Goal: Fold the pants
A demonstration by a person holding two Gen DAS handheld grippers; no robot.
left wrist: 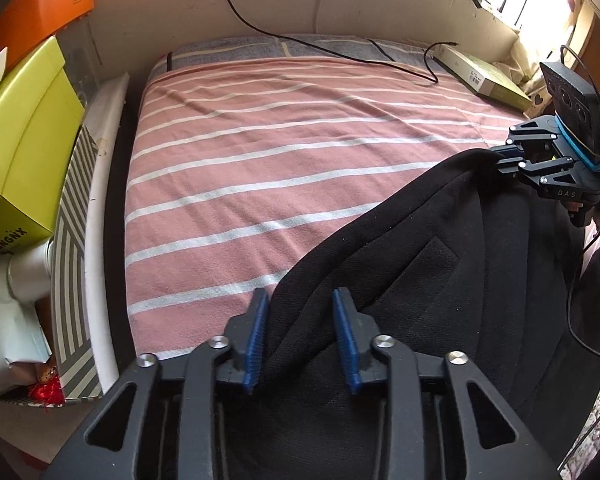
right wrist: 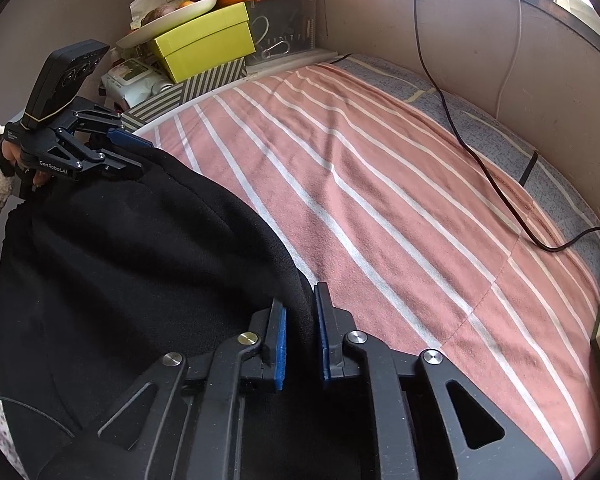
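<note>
both grippers clamp black pants (left wrist: 440, 280): left gripper (right wrist: 134, 156) marked "genrobot.ai", right gripper (left wrist: 496, 158) marked "das".

We saw the pink striped bedspread (left wrist: 260, 152) lying bare across most of the bed, with open room ahead of both grippers. Black pants (left wrist: 440, 280) covered the near corner. On the left side, a lime-green box (left wrist: 24, 132), an orange box (left wrist: 40, 4) and a striped box (left wrist: 76, 264) were stacked close against the bed's edge. A black cable (right wrist: 480, 160) trailed down the far wall and across the cover, and a flat cardboard box (left wrist: 484, 76) lay in the far right corner.
</note>
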